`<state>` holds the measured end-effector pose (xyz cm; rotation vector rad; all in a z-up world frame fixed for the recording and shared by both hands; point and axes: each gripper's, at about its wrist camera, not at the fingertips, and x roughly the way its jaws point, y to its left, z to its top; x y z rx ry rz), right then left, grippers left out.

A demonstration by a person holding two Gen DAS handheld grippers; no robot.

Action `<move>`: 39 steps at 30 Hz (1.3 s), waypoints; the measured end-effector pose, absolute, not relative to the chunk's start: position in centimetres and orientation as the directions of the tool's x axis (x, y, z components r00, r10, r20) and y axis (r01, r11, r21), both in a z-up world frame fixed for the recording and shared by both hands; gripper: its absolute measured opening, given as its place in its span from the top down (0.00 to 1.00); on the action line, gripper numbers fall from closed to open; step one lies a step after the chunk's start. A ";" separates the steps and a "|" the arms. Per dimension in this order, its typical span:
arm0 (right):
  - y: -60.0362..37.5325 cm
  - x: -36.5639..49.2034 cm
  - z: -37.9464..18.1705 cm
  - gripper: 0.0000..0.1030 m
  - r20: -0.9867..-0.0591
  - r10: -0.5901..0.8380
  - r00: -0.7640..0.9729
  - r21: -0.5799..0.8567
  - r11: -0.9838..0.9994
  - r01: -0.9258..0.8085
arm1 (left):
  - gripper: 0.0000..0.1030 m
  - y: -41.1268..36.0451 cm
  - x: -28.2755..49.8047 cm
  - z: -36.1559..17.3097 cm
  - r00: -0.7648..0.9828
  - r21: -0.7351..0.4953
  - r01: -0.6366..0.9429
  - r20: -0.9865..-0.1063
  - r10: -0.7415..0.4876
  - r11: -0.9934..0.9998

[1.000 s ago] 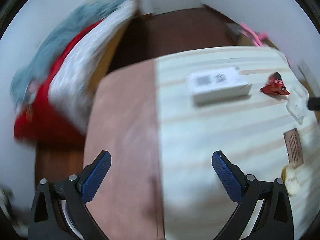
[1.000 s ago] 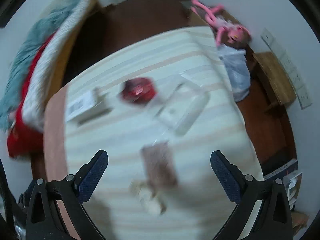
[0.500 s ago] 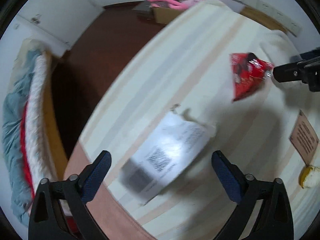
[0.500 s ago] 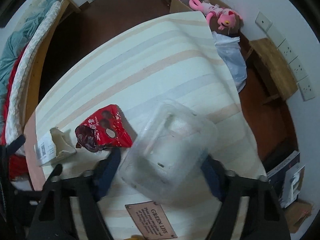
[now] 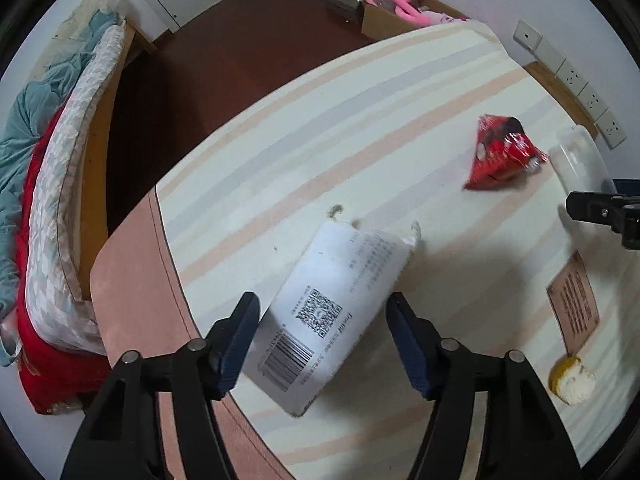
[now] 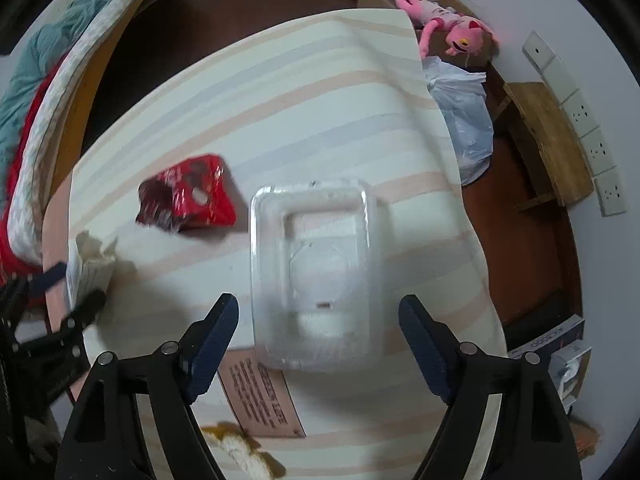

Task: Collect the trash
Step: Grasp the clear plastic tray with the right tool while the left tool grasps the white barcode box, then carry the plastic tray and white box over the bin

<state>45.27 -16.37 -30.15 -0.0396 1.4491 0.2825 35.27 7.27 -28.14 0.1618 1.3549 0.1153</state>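
A bedroom in a home.

A bed (image 5: 52,208) with a quilted mattress and heaped teal and red bedding stands along the white wall, across dark wood floor (image 5: 224,60) from a table under a striped cloth (image 6: 280,92). A pink plush toy (image 6: 444,28) lies on a cardboard box in the far corner, near a plastic bag (image 6: 464,120), a small wooden shelf (image 6: 552,148) and a row of wall sockets (image 6: 592,148).
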 end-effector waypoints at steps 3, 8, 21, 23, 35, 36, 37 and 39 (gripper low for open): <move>-15.9 45.4 -30.3 0.19 -0.981 0.129 0.144 0.097 0.972 -0.212 | 0.36 8.6 35.7 -29.4 0.196 0.168 0.015 -0.967 0.161 0.986; -15.2 44.9 -30.0 0.40 -0.974 0.094 0.206 0.043 0.970 -0.238 | 0.52 8.5 34.7 -28.9 0.229 0.168 -0.035 -0.958 0.172 0.985; -14.4 38.1 -27.0 0.42 -0.948 0.226 0.223 0.149 0.937 -0.316 | 0.56 9.6 23.8 -22.3 0.365 0.074 -0.382 -0.903 0.224 0.921; -13.7 36.2 -25.8 0.42 -0.940 0.255 0.228 0.169 0.925 -0.341 | 0.56 10.0 22.0 -20.9 0.394 0.060 -0.414 -0.888 0.238 0.908; -5.7 22.7 -16.0 0.42 -0.846 0.472 0.248 0.274 0.784 -0.557 | 0.56 15.8 8.1 -11.7 0.517 -0.024 -0.605 -0.773 0.369 0.796; -4.6 21.3 -15.1 0.42 -0.836 0.491 0.247 0.279 0.766 -0.579 | 0.56 16.4 6.8 -11.1 0.518 -0.027 -0.619 -0.765 0.382 0.785; -3.7 20.1 -14.5 0.42 -0.829 0.504 0.244 0.280 0.751 -0.598 | 0.56 17.1 5.2 -10.5 0.519 -0.031 -0.636 -0.757 0.398 0.771; -1.3 17.6 -13.3 0.42 -0.815 0.534 0.226 0.291 0.714 -0.637 | 0.56 18.5 2.1 -9.4 0.510 -0.028 -0.666 -0.747 0.427 0.746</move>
